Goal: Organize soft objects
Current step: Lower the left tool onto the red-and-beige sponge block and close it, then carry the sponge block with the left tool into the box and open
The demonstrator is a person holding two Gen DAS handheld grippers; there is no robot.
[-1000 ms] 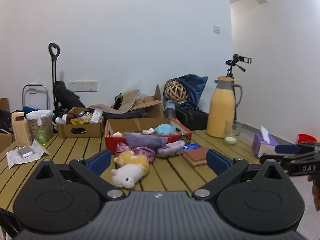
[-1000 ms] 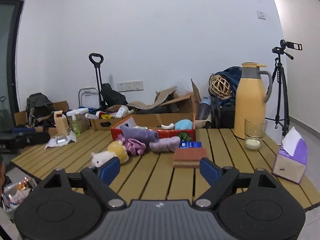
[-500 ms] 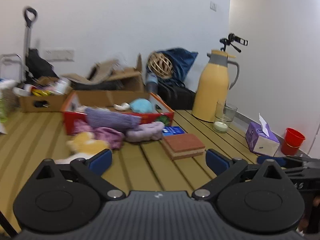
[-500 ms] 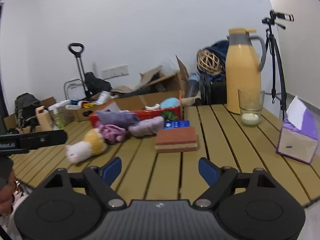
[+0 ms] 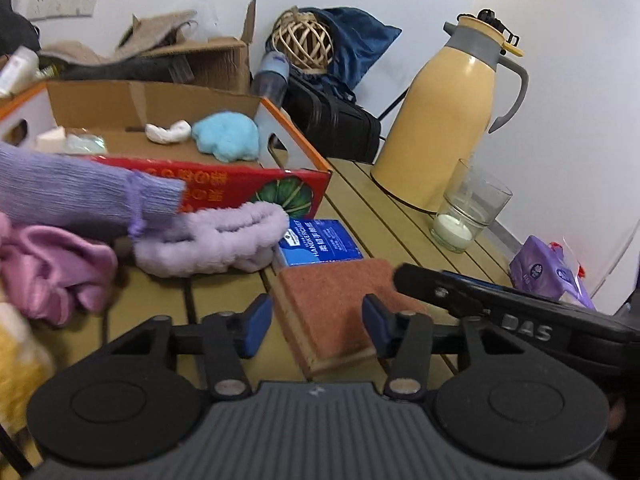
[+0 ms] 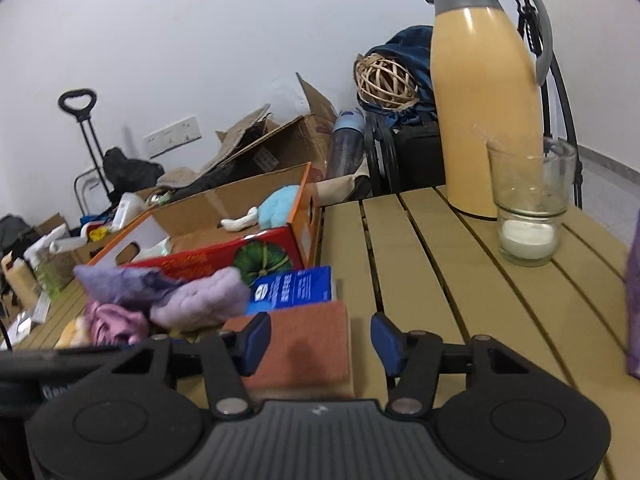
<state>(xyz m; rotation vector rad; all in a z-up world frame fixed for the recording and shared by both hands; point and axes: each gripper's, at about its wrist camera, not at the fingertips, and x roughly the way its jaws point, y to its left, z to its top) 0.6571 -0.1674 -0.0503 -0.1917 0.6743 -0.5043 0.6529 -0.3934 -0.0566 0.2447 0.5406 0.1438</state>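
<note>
Early in the job, by the look of it. Already in the orange cardboard box (image 5: 280, 128): a blue plush lump (image 5: 226, 140) and a small white piece (image 5: 168, 131). Still out on the table (image 6: 420, 264): a purple knitted sleeve (image 5: 80, 196) draped over the box front, a fluffy lilac roll (image 5: 216, 240) just before the box, a pink bundle (image 5: 48, 268) at far left, something yellow and fuzzy at the left edge, too blurred to identify. Nearest of all, a rust-topped sponge (image 5: 332, 300) just beside a blue tissue pack (image 5: 320, 240).

Left hand-held gripper (image 5: 316, 324): jaws just narrowed, standing apart either side of the sponge's near end, pads close but not clearly pressing. Right hand-held gripper (image 6: 320, 338): likewise just narrowed, apart, the sponge between the pads with a visible gap on the right. Both aimed at the same sponge.

Left to do, probably: grip the sponge, carry it to the box, then the sleeve, roll, bundle and yellow thing.
</note>
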